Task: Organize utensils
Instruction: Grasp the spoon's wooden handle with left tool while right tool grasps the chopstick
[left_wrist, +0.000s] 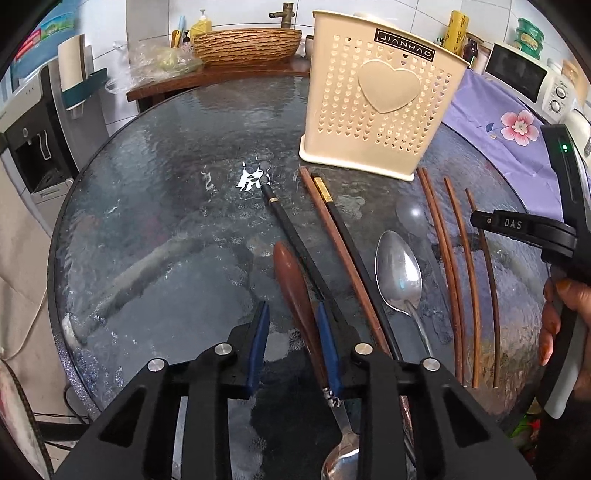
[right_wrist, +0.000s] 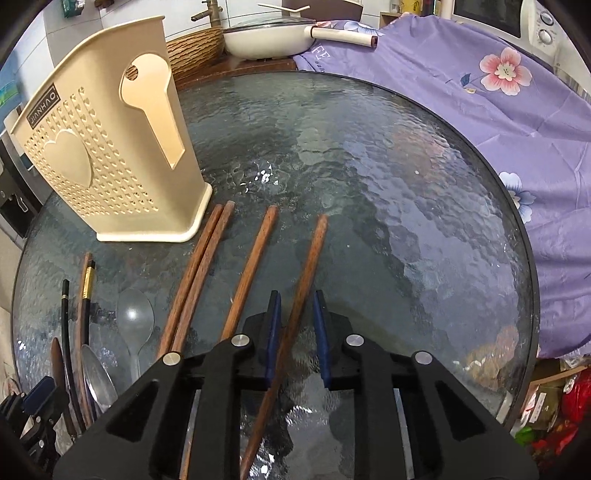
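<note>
Cream plastic utensil holder (left_wrist: 373, 99) stands upright on glass table (left_wrist: 155, 206)

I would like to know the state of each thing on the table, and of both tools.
Utensil holder: upright, nothing visibly in it.
Brown chopsticks: lying flat on the glass.
Rightmost chopstick: lying between the right tool's pads.
Metal spoon: lying flat, bowl up.
Brown-handled utensil: lying partly between the left tool's pads.
Left tool: open.
Right tool: open, not yet pressing.

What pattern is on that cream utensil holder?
Rows of small heart-shaped holes around one big raised heart on the holder, clearest in the left wrist view.
</note>
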